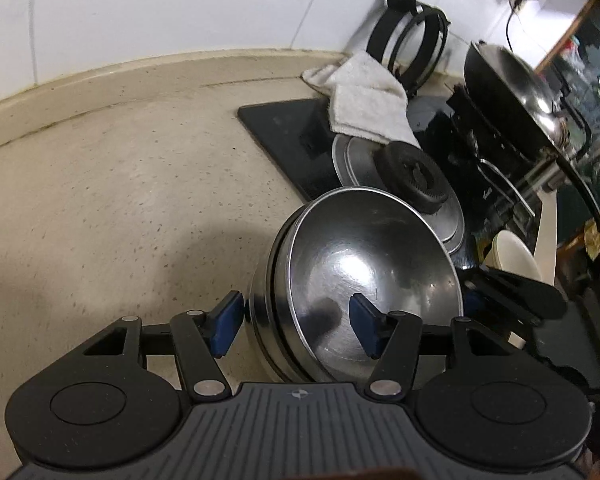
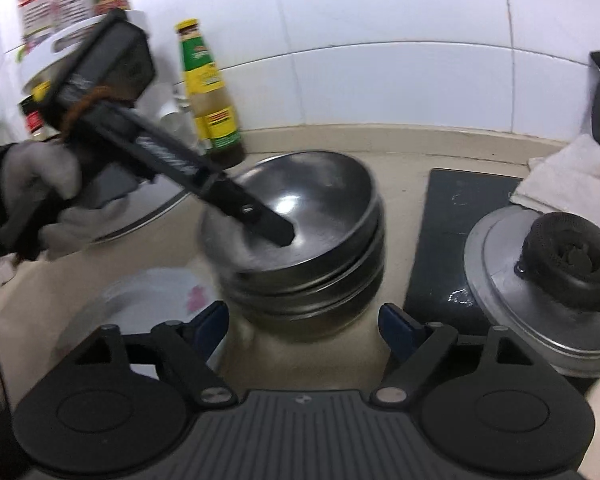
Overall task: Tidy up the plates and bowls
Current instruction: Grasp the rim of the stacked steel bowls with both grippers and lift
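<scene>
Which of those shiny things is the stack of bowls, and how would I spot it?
Find the black glass cooktop on the beige counter. Just left of it, in front of the yellow-labelled sauce bottle, sits the stack of steel bowls. Unlike the flat metal lid with its black knob, it is deep, nested and hollow.

Was a speckled beige stone countertop, edged by a raised lip below white wall tiles. Carried a stack of nested steel bowls, a black glass hob, a white floral plate and a yellow-labelled sauce bottle.
</scene>
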The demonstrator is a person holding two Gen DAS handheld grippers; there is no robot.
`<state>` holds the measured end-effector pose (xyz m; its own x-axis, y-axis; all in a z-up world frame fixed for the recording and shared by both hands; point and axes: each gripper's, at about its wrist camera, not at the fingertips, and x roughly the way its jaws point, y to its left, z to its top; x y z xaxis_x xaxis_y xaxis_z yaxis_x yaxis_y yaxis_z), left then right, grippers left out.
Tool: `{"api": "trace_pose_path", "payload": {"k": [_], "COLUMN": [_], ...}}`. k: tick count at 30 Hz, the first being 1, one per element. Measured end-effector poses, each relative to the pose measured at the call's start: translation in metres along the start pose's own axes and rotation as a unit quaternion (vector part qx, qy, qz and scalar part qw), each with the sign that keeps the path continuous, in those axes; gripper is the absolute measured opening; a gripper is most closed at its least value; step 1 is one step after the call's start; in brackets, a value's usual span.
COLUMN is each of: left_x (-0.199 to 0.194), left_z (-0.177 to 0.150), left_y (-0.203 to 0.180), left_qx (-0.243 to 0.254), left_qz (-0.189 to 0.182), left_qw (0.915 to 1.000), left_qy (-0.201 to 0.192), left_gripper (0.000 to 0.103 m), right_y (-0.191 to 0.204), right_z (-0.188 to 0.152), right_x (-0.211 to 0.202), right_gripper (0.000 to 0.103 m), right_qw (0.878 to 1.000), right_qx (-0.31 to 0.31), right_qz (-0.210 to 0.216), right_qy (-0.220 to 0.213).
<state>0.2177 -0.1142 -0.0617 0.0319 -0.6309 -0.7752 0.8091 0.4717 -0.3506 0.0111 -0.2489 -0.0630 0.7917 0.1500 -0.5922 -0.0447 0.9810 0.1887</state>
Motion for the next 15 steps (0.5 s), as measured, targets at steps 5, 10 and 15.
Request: {"api": "trace_pose_path", "payload": {"k": [5,10,15], "left_x": [0.017,0.026,0.031], "left_z": [0.013,0.024,0.026], "left_y": [0.007,0.011,0.011], "left_qx": [-0.001,0.006,0.009], "left_qz": [-0.021,-0.035,-0.043], "left_qw": [0.9994,0.9988,0.9987], "left_qy": [0.027,0.033,0.024], "left_gripper": [0.069,0.072,0.076], "right_y": [-0.001,-0.004,-0.004], "right_z": [0.0,0.003,0.005], "right_x": [0.022,0.038,0.054], "right_gripper": [0.093,0.098,0.1], "right_qw": [1.0,1.0,1.0], "right_qx": [0.001,-0.007,-0.01], "right_qz": [0.019,0.016,0.013], "right_qy": [-0.004,-0.002,0.007]}}
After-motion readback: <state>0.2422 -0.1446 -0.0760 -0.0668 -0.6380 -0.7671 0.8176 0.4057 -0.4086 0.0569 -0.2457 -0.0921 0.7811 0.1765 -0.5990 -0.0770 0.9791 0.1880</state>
